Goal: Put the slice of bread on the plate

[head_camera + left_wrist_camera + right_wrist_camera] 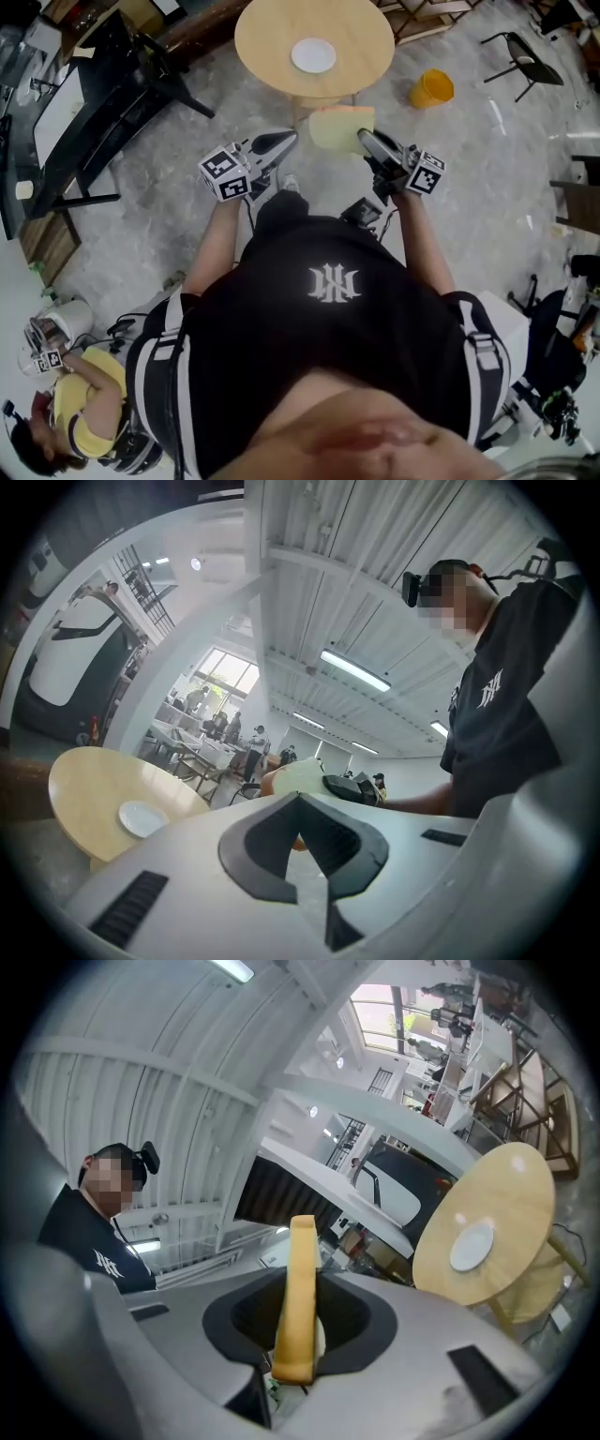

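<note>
A pale slice of bread (pixel 339 128) stands on edge between the pads of my right gripper (pixel 368 141), which is shut on it; in the right gripper view the bread (pixel 300 1279) rises from the right gripper (pixel 298 1330). My left gripper (pixel 284 141) is held beside it, its tips together and empty. In the left gripper view the left gripper (pixel 305 841) points towards the bread (pixel 295 778). The white plate (pixel 313 55) lies empty on a round wooden table (pixel 272 37) just ahead; the plate (pixel 471 1246) also shows in the right gripper view.
An orange bucket (pixel 430 89) stands on the floor right of the table. A black folding chair (pixel 520 56) is at the far right and a dark desk frame (pixel 103 103) at the left. A seated person (pixel 75 403) is at the lower left.
</note>
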### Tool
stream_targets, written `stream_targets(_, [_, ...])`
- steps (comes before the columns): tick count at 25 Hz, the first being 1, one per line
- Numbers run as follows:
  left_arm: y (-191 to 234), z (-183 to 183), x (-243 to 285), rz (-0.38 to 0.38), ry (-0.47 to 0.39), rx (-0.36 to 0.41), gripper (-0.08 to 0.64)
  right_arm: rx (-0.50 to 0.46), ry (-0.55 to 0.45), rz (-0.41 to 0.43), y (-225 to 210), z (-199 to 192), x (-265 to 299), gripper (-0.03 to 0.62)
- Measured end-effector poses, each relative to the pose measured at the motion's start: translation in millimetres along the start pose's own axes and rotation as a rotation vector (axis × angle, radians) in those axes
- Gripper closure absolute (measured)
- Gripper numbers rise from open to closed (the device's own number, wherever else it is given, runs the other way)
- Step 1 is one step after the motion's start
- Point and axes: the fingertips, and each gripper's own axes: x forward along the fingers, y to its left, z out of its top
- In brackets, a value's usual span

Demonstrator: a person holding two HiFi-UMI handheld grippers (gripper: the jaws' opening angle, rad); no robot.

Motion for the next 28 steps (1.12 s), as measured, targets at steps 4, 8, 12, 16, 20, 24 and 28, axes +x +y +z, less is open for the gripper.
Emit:
stream_targets(4, [40.7, 23.6, 3.3, -0.033, 0.001, -0.010, 0.549, -0.013, 0.008, -0.011, -24.4, 22.6, 48.9, 0.503])
stream_targets(8, [77.6, 34.6, 6.3, -0.060, 0.013, -0.011, 0.549, -0.030, -0.007, -0.015, -43.6, 42.4, 83.7, 0.503])
stream_targets(12, [103.0, 41.2, 14.0, -0.057, 0.018, -0.038, 0.549, -0.031, -0.003, -0.055, -61.5, 55.5, 94.1, 0.503])
stream_targets(16, [128.6, 48.4, 30.7, -0.043, 0.016, -0.053, 0.549, -0.016, 0.006, -0.079, -91.6, 72.5, 97.0, 0.503])
stream_targets(20, [157.6, 43.3, 47.9, -0.003, 0.026, -0.080, 0.549, 0.021, 0.019, -0.085, -133.3, 86.3, 102.6, 0.503])
stream_targets(24, [179.5, 44.3, 69.1, 0.042, 0.042, -0.113, 0.549, 0.023, 0.079, -0.070, -164.7, 103.3, 114.1, 0.503])
stream_targets(28, [204.3, 46.5, 97.1, 0.072, 0.066, -0.123, 0.549, -0.001, 0.149, -0.068, -198.2, 122.1, 120.8, 0.503])
